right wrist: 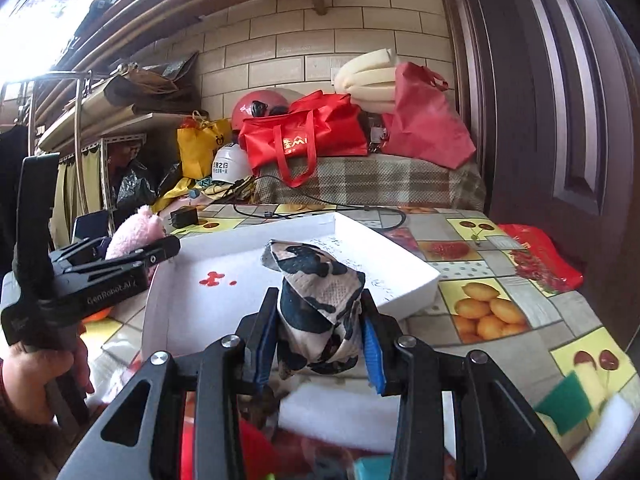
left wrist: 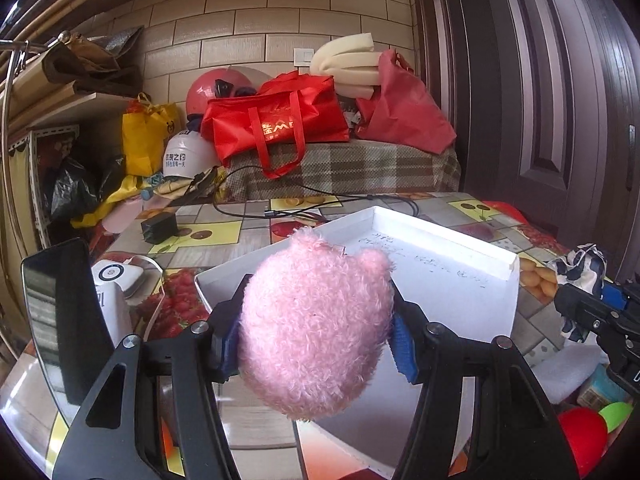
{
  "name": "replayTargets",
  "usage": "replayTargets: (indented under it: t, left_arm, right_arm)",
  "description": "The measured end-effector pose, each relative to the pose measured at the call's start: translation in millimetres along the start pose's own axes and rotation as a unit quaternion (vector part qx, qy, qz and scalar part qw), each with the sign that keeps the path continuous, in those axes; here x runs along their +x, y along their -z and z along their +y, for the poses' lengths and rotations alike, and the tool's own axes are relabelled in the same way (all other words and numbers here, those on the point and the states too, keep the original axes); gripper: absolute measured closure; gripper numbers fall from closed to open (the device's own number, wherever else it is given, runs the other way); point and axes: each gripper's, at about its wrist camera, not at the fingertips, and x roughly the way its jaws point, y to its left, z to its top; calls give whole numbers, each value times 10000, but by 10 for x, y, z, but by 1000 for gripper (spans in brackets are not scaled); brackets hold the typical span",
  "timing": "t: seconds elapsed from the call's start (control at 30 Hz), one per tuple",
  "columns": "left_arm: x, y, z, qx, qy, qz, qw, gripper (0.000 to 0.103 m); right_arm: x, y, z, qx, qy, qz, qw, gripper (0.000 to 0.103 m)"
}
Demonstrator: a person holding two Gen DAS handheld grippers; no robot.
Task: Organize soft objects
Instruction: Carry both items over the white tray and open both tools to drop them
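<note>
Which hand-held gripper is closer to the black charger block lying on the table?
Left. The left hand-held gripper, holding the fluffy pink plush toy, is on the side of the black charger block; the right hand-held gripper is across the shallow white cardboard box.

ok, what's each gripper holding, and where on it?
Left gripper: pink plush, pinched across its sides. Right gripper: patterned cloth, clamped at the bundle's lower half.
</note>
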Motion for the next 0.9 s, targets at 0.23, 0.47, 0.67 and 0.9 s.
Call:
replayTargets:
  t: [0.23,0.47,0.67,0.9]
  left_arm:
    - [266,-31,69,-219,-12,420,9989,44]
    - [387,-44,53,-187,-14,600,9980,44]
    - [457,-47,89,-240,-69,775,9967,35]
    - [439,-53,192,-484,-3,705,9963,0]
  right_arm:
    - [421,-122,97,265,-106,239,9993,64]
    - [680,-174,241,171,-125,559,9982,64]
    - [802,-176,244,153,-131,878,9959,11]
    - [697,-190,208,236,33,638,9977,2]
